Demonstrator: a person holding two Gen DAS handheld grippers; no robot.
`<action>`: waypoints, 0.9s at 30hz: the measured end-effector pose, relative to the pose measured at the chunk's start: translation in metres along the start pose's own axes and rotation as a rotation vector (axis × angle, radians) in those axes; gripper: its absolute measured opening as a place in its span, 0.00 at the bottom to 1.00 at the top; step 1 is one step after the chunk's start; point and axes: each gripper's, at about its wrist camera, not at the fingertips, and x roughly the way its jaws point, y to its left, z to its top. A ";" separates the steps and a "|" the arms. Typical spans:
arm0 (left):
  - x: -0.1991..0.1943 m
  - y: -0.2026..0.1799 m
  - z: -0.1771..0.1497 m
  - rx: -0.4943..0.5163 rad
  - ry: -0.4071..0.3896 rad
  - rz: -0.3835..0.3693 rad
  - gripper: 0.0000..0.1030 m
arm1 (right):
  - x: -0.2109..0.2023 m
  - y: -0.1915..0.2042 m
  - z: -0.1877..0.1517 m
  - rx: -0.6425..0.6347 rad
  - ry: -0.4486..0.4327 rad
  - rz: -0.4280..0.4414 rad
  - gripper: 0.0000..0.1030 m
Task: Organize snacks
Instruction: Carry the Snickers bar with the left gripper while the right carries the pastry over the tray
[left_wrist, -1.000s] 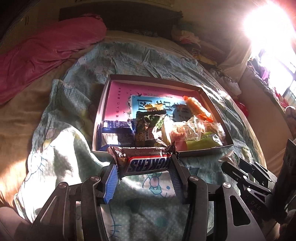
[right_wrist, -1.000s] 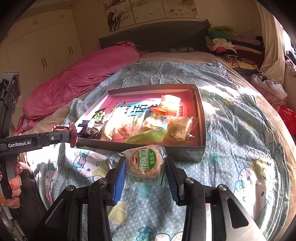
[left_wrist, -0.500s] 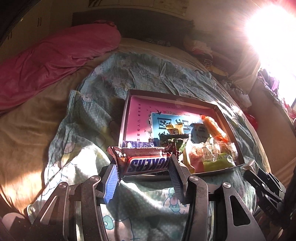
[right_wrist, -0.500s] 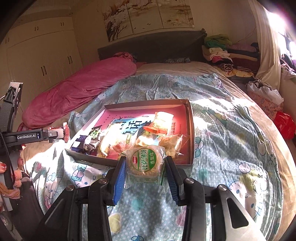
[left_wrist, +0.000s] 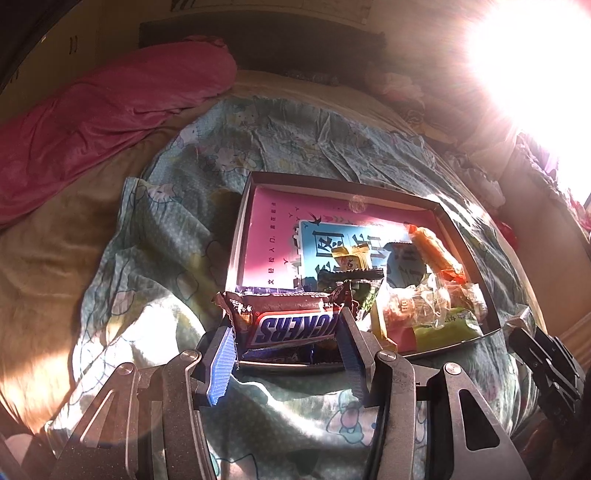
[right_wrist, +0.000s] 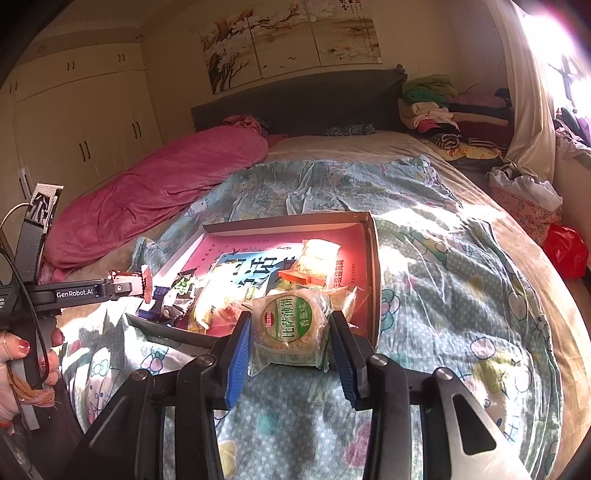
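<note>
Most snacks already lie in the shallow dark cardboard box with the pink lining (left_wrist: 467, 236) on the bed. My left gripper (left_wrist: 286, 341) is clamped on a brown Snickers bar (left_wrist: 291, 321) over the box's near left corner; my right gripper (right_wrist: 286, 341) grips a round green-labelled biscuit pack (right_wrist: 290, 328) at its near edge. Both remain to be placed.

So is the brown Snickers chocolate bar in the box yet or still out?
Out. The left gripper clamps the brown Snickers chocolate bar by its ends above the near edge of the shallow cardboard box.
</note>
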 end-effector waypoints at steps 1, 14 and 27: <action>0.002 0.000 0.000 0.002 0.003 0.000 0.51 | 0.001 -0.001 0.000 0.002 0.000 0.000 0.41; 0.020 -0.002 -0.002 0.014 0.032 0.006 0.51 | 0.011 -0.004 0.006 0.002 -0.005 -0.002 0.41; 0.031 -0.010 -0.005 0.036 0.049 -0.001 0.51 | 0.025 -0.006 0.015 -0.005 -0.014 -0.003 0.41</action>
